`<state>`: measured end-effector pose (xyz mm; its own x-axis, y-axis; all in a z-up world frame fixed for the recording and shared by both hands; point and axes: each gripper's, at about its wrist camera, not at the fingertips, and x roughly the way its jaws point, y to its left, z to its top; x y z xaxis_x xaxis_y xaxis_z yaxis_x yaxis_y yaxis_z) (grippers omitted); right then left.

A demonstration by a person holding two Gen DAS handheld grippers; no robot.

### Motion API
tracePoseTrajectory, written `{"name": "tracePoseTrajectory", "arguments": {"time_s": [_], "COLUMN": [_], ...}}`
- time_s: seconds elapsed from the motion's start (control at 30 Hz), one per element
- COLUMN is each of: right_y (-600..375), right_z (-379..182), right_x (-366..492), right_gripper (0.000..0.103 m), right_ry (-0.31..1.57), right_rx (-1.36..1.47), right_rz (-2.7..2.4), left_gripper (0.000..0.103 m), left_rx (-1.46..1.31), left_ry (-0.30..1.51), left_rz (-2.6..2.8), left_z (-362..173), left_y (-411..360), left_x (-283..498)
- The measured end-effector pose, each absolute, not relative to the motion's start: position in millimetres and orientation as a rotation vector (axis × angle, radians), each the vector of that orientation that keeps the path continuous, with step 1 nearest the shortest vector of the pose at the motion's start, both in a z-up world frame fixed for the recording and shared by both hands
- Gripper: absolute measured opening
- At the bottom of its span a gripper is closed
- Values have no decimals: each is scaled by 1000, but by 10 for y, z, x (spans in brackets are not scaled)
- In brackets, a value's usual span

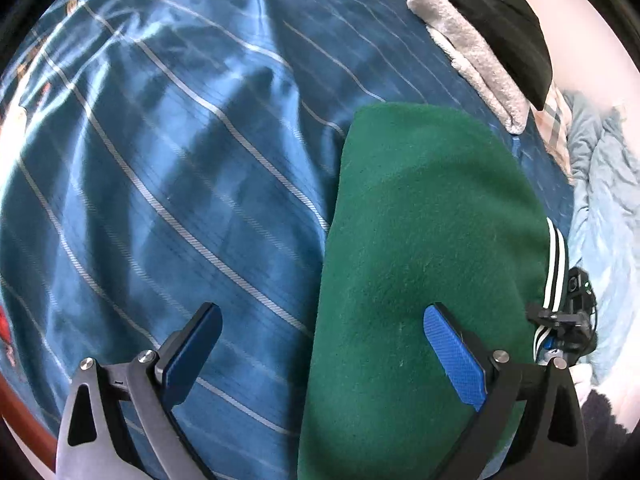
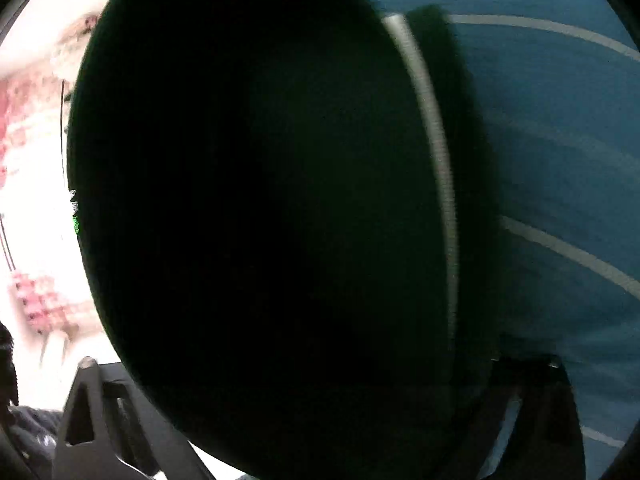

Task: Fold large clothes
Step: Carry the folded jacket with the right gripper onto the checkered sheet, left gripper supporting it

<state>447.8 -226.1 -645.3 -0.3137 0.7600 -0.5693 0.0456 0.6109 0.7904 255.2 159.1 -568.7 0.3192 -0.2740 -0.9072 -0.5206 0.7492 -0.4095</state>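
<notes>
A dark green garment point(image 1: 420, 264) with white-striped trim point(image 1: 556, 264) lies folded on the blue striped bedspread point(image 1: 160, 160). My left gripper point(image 1: 324, 344) is open and empty above the garment's left edge, one finger over the bedspread, the other over the green cloth. In the left wrist view the right gripper point(image 1: 560, 336) sits at the garment's striped right edge. In the right wrist view the green garment point(image 2: 260, 220) fills the frame, dark and blurred, with a white stripe point(image 2: 436, 160). It hides the right fingertips, so their state is unclear.
A grey fleecy towel point(image 1: 468, 52) and a black cloth point(image 1: 508, 24) lie at the far right of the bed. A light blue crumpled cloth point(image 1: 608, 200) lies beyond the right edge. A red-brown bed frame edge point(image 1: 24, 420) shows at lower left.
</notes>
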Motion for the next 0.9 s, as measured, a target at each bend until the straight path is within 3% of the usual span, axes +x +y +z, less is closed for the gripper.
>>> {"name": "tracePoseTrajectory", "arguments": {"time_s": [0.03, 0.2, 0.3, 0.37, 0.43, 0.7, 0.8, 0.87, 0.9], "right_y": [-2337, -2540, -2648, -2782, -2871, -2909, -2844, -2852, -2852], "right_z": [-6448, -6232, -6215, -6286, -6388, -6570, -6556, -6534, -6526], "right_x": [4430, 3911, 3658, 3618, 3625, 3683, 3752, 3774, 3779], "right_gripper": [55, 51, 50, 61, 82, 97, 98, 83, 63], "right_ry": [1760, 1730, 1745, 1719, 1718, 1668, 1648, 1607, 1605], "right_rx": [753, 1045, 957, 931, 914, 986, 1003, 1089, 1100], "right_rz": [829, 788, 669, 564, 536, 593, 597, 604, 599], "left_gripper": [103, 103, 103, 103, 103, 103, 103, 103, 103], "left_rx": [-755, -632, -633, -636, -624, -786, -708, -706, -717], "left_ry": [1268, 1288, 1309, 1328, 1332, 1336, 1345, 1343, 1334], "left_rz": [173, 106, 36, -25, -90, -339, -365, -370, -370], "left_z": [-5685, -5609, -5654, -5677, -5658, -5862, -5854, -5840, -5800], "left_y": [1603, 1631, 1676, 1658, 1626, 1539, 1423, 1437, 1451], "left_x": [2554, 2713, 2777, 2848, 2930, 3182, 3236, 3229, 3219]}}
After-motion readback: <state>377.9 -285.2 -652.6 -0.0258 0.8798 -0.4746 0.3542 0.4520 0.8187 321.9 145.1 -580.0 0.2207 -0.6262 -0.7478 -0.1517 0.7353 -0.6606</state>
